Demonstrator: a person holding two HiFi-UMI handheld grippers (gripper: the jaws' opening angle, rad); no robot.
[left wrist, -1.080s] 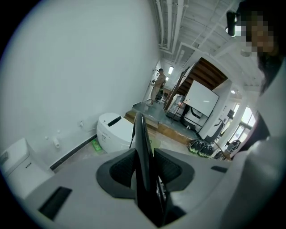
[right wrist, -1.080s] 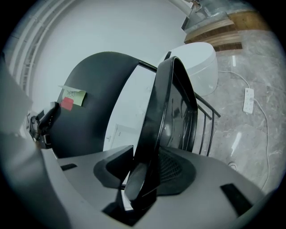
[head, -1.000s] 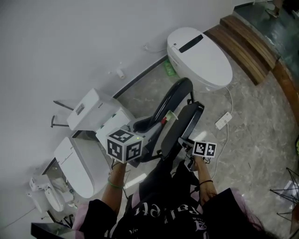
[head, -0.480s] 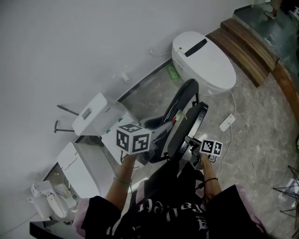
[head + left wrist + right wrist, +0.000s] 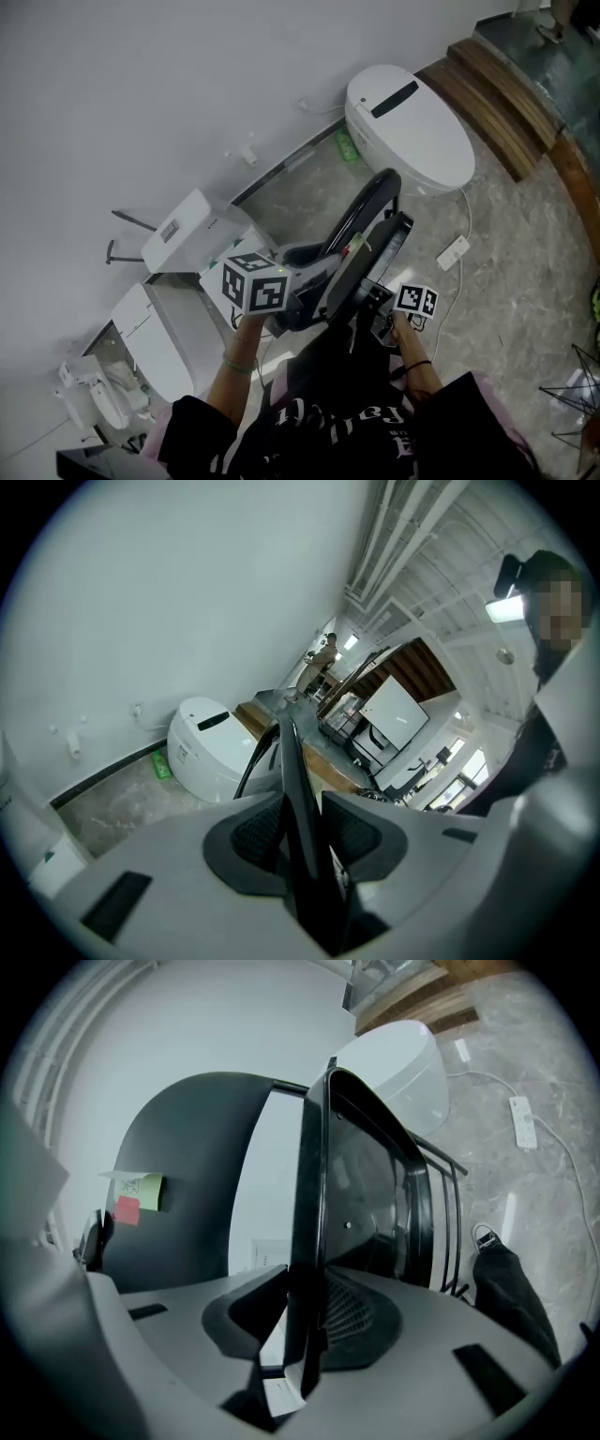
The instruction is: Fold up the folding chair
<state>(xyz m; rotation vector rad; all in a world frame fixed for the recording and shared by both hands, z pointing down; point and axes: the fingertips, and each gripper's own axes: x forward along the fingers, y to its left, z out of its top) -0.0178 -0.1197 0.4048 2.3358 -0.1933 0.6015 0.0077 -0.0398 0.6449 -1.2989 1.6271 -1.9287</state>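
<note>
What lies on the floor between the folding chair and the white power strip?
Nothing. In the head view, the stretch of marble floor between the folding chair and the power strip is bare.

A plain white wall (image 5: 141, 84) meets a grey marbled stone floor (image 5: 525, 253). A white toilet (image 5: 412, 127) stands against the wall, with wooden steps (image 5: 497, 75) just beyond it. A white power strip (image 5: 454, 249) lies on the floor near the toilet, and white boxes (image 5: 183, 230) sit at the wall's foot.
</note>
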